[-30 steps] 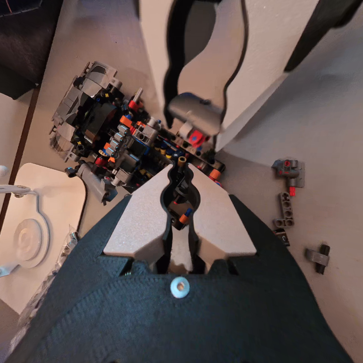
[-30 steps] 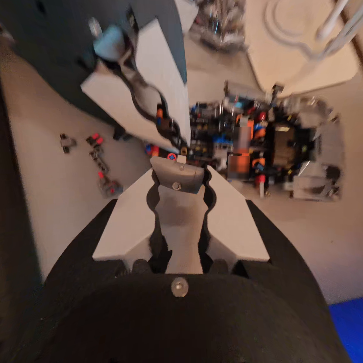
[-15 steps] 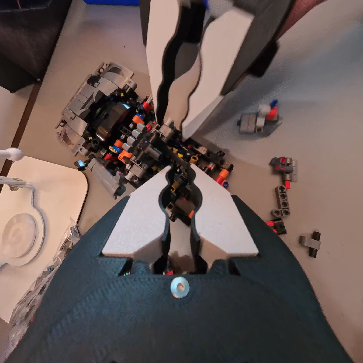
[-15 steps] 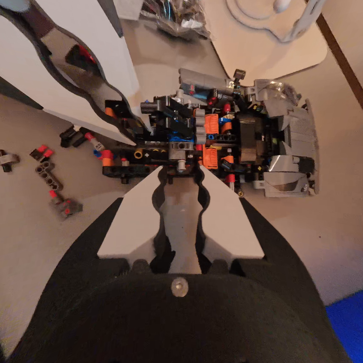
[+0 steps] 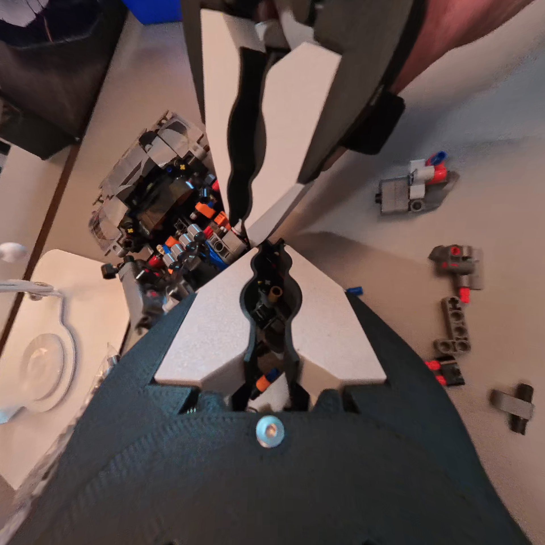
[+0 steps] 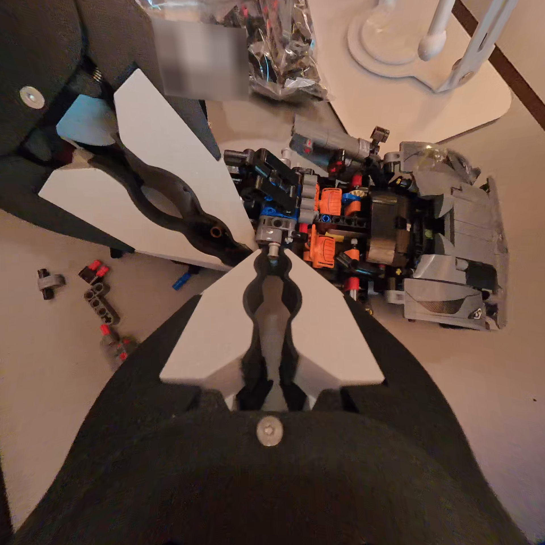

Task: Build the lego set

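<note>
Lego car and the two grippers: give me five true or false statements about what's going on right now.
1. The left gripper is closed around the black rear frame of the lego car. True.
2. The right gripper holds the grey panel piece. False: that piece lies loose on the table.
3. The right gripper's tips pinch a grey pin sticking out of the car. True.
4. The car's seats are green. False: they are orange.
5. A clear bag of parts lies beside the white stand base. True.
</note>
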Tool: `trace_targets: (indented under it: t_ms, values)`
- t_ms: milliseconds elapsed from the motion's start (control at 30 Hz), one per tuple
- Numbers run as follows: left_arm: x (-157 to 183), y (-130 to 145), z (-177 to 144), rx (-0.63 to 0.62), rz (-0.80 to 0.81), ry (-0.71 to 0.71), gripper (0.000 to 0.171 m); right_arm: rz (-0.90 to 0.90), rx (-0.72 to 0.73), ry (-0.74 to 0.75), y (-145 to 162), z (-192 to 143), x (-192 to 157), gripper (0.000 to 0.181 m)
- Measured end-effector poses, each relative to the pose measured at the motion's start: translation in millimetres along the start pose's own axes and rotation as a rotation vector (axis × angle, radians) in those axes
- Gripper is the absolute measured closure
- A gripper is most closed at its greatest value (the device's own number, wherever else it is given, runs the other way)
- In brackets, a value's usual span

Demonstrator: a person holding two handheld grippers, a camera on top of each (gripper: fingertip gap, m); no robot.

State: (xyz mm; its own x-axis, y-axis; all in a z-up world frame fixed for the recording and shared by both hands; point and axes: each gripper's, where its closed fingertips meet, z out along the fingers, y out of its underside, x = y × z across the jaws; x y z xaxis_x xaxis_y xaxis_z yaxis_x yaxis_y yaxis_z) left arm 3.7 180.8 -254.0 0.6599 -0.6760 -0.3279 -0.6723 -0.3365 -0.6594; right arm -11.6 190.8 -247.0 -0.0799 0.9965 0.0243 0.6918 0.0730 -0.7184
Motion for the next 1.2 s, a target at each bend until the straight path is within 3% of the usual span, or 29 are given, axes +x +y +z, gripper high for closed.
trace_targets:
  t_ms: [67, 200, 300, 500, 633, 733, 900, 1033, 1200]
  values:
    - [-0.2, 0.3, -3.1, 0.005, -0.073, 0.025, 0.165, 0.006, 0.014, 0.004, -1.6, 0.1, -1.4, 0.178]
    - [0.9, 1.9, 1.0, -0.009, -0.045, 0.007, 0.165, 0.05, 0.057, -0.018, -8.4, -6.9, 0.8, 0.178]
    - [1.0, 1.9, 0.8, -0.003, -0.062, 0.024, 0.165, -0.019, 0.012, 0.032, -7.5, -8.6, 1.0, 0.178]
    - [4.6, 1.3, -1.7, 0.021, -0.099, 0.071, 0.166, 0.03, -0.017, -0.059, 0.2, -7.6, -7.5, 0.177]
    - [-9.0, 6.5, -22.8, 0.06, -0.141, 0.089, 0.171, -0.046, -0.044, -0.022, 2.9, -14.7, -5.2, 0.176]
    - [-23.4, 20.8, -31.7, 0.021, -0.203, 0.061, 0.162, -0.006, 0.032, -0.056, -9.5, -29.2, -6.4, 0.164]
    - [-19.8, 16.3, -27.0, 0.035, -0.205, 0.082, 0.171, 0.004, 0.123, 0.01, -37.8, -33.3, 10.3, 0.164]
    - [-17.4, 12.9, -23.2, 0.051, -0.212, 0.091, 0.171, 0.021, 0.058, -0.015, -55.6, -11.3, 15.3, 0.168]
    - [-16.7, 14.0, -22.8, 0.055, -0.209, 0.097, 0.171, 0.049, -0.231, -0.031, -46.1, 22.1, 23.5, 0.166]
